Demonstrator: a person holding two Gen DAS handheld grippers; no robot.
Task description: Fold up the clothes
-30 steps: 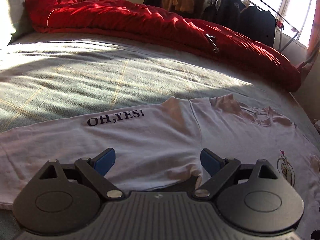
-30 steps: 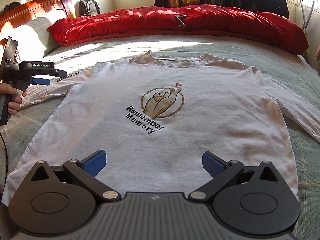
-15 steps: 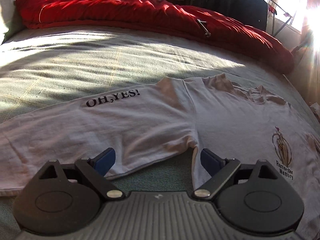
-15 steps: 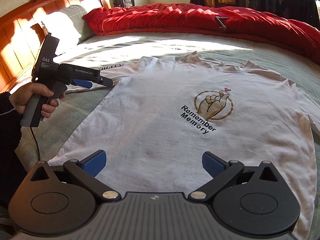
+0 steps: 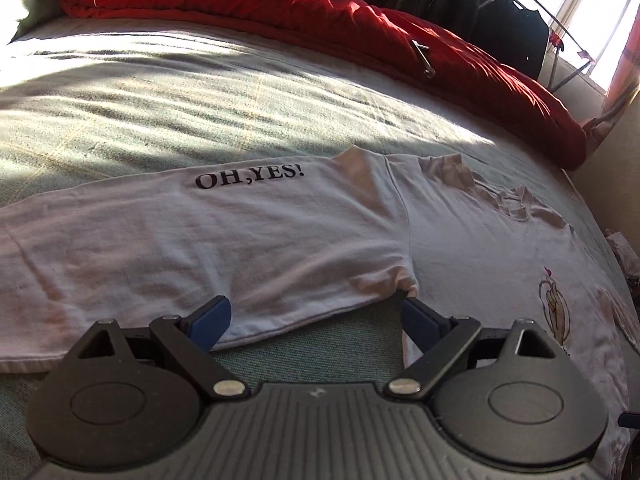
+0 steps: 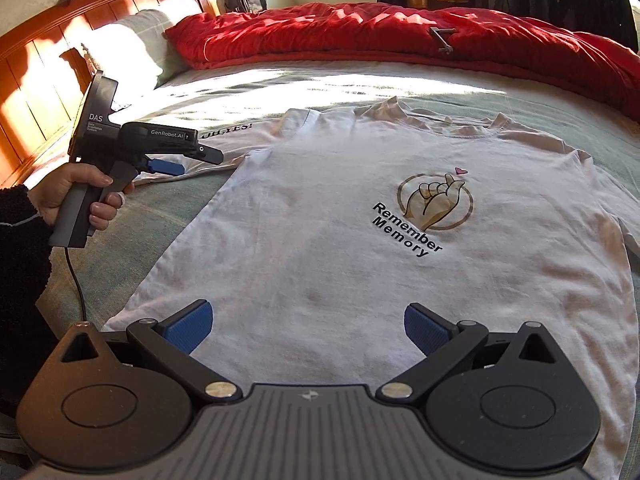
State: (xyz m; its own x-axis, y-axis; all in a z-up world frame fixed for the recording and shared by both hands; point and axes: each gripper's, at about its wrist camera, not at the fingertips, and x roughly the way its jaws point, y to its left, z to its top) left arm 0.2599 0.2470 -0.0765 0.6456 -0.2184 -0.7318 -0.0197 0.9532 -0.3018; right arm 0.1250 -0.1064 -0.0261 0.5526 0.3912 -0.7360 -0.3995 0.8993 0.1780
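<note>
A white long-sleeved T-shirt [image 6: 360, 240] is seen spread flat, print side up, on the green bedspread [image 5: 200, 92], with a red quilt [image 6: 360, 32] bunched along the far edge of the bed. The left gripper [image 5: 316, 316] is held with its blue pads parted and nothing between them, poised just above the near hem of the "OH,YES!" sleeve [image 5: 224, 232] beside the armpit; compared with half a second ago it has been brought closer, so that the sleeve now fills more of the left wrist view. The right gripper [image 6: 308, 322] is likewise spread wide and empty, held over the shirt's near hem. In the right wrist view more of the wooden headboard [image 6: 44, 72] is now shown at far left, and the person's left hand [image 6: 76, 196] is seen gripping the tool's handle.
</note>
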